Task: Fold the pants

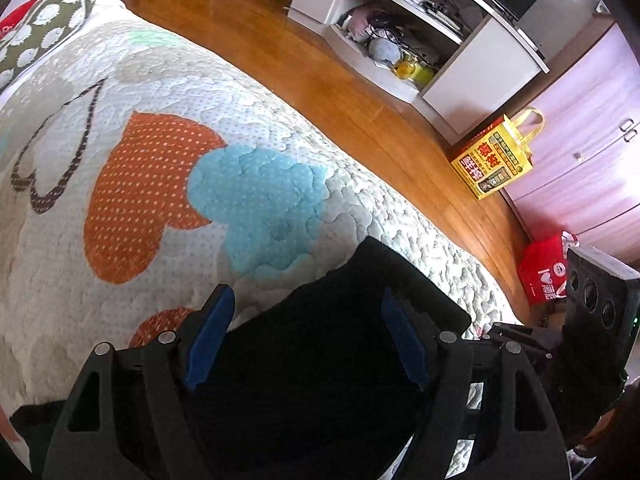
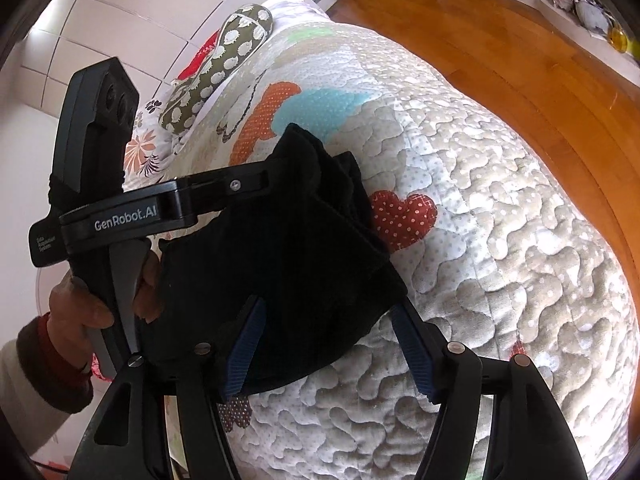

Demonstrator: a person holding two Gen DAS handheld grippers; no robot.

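With both the left gripper [image 1: 306, 336] and the right gripper [image 2: 328, 344] spread wide and gripping nothing, the black pants [image 2: 288, 248] lie under them as a small bundle on the quilt [image 2: 480, 220], so folding looks nearly done.

A quilted bedspread [image 1: 120, 128] with orange and blue heart patches fills the space ahead of the left gripper. Far ahead and off to its left lies a green pillow [image 1: 48, 24] dotted with white. To the right runs the wooden floor [image 1: 280, 48]; beyond it stands a white shelf unit [image 1: 452, 76] crammed with clutter. Further right, a yellow carton [image 1: 494, 160] and a red bag [image 1: 544, 276] sit by the pale wardrobe [image 1: 580, 152].
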